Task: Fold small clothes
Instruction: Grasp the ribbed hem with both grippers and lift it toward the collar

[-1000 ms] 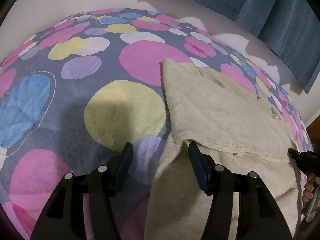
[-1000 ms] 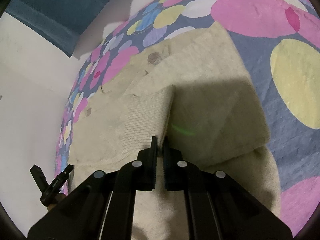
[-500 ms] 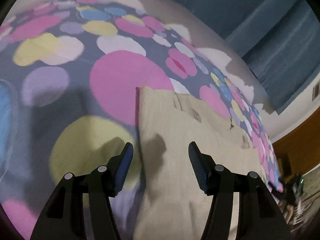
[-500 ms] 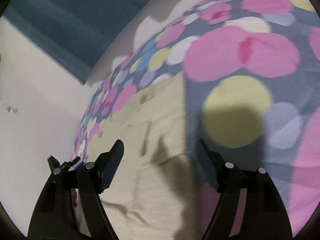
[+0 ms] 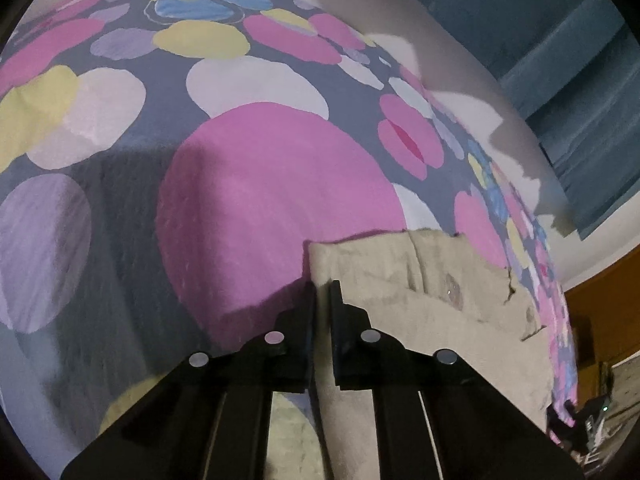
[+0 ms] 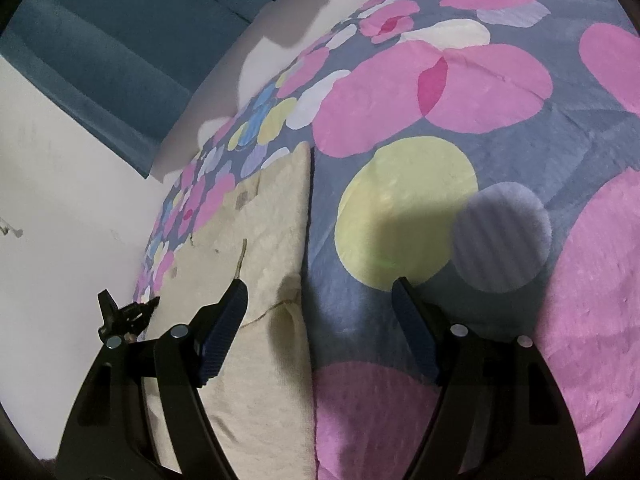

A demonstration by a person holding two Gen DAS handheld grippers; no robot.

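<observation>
A cream knitted garment with buttons lies flat on the spotted bedspread. My left gripper is shut on the garment's left edge, just below its far left corner. In the right wrist view, the same garment lies to the left. My right gripper stands open above its right edge, which runs between the fingers without touching the pads. Its left finger is over the cloth and its right finger is over the bedspread. The other gripper shows small at the garment's far side.
The bedspread is grey-blue with large pink, yellow and lilac circles and fills both views. A teal curtain hangs against a white wall beyond the bed. Brown wooden furniture stands at the bed's far right.
My left gripper moved up along the garment's left edge and shut on it near the far corner. My right gripper let go of the folded cloth, opened, and swung to the garment's right edge.
</observation>
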